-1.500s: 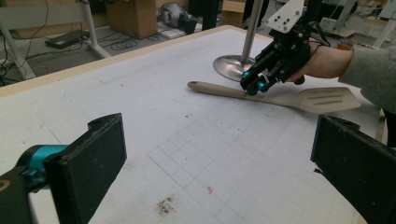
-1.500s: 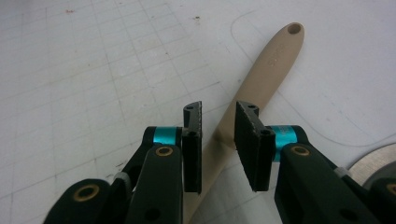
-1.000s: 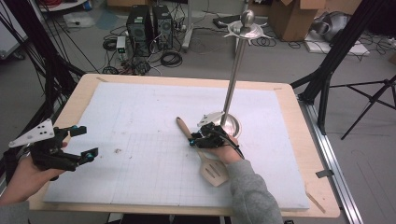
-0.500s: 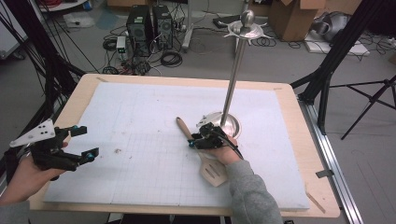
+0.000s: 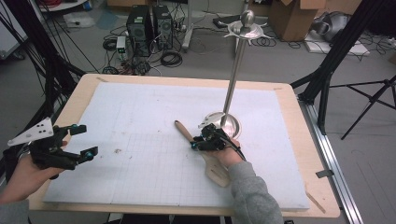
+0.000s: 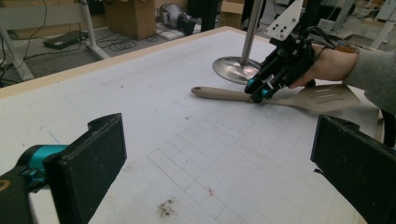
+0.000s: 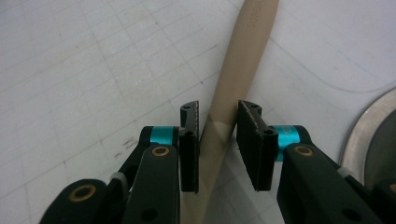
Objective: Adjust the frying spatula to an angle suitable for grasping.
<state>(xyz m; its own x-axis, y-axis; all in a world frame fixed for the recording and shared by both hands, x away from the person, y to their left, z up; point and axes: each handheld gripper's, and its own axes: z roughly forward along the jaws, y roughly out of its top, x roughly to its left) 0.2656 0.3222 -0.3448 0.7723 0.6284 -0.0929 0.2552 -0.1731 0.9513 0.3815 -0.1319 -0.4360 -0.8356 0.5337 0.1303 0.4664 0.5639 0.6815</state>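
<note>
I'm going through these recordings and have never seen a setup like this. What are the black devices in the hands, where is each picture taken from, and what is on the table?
A person holds a hand-held two-jaw gripper in each hand; there is no robot arm. The high view looks down on a white gridded mat on a wooden table. The other two pictures come from cameras riding on each gripper, looking along its black jaws.

On the mat lie a beige slotted spatula and a tall metal stand with a round base. The right gripper has its jaws on either side of the spatula's handle, close to it; whether they already pinch it is unclear. The left gripper hangs wide open near the mat's left edge, holding nothing.
</note>
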